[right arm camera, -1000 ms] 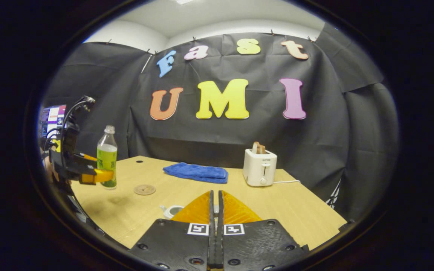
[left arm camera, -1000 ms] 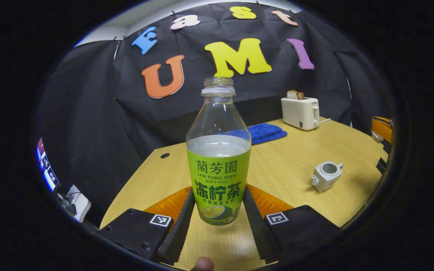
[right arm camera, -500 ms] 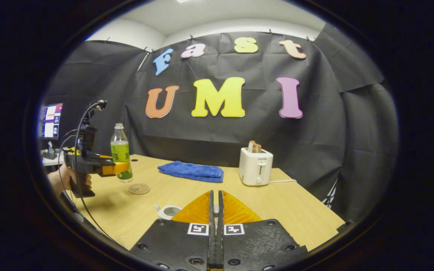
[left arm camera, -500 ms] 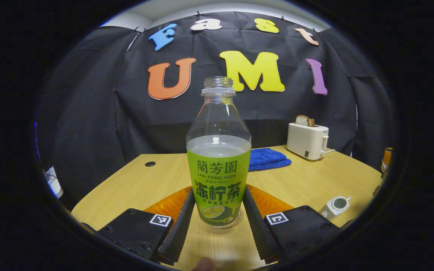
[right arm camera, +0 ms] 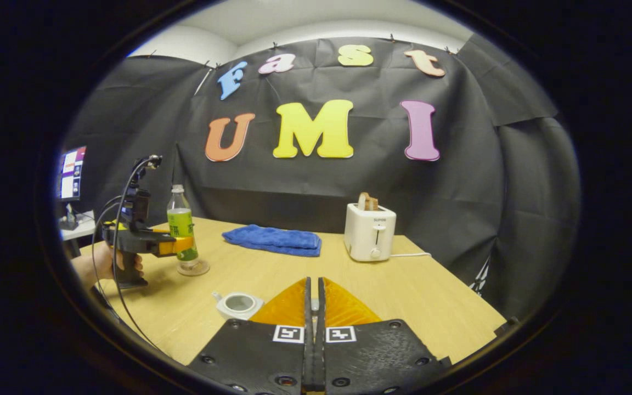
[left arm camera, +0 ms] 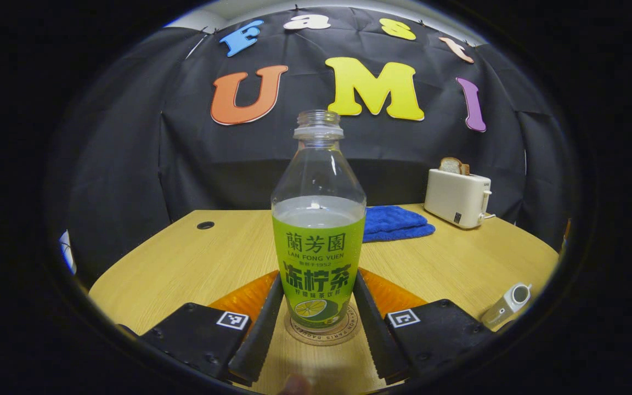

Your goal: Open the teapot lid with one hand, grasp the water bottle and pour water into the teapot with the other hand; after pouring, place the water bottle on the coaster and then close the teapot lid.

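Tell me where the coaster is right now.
In the left gripper view the coaster lies on the wooden table directly under the water bottle, between the left gripper fingers.

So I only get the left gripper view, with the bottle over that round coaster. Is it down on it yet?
Observer: From the right gripper view, the water bottle looks set on the coaster.
Visitor: Who's holding that gripper?
Observer: A hand grips the left gripper by its handle.
Visitor: And the other gripper?
Observer: The right gripper is shut, close beside the lidless teapot.
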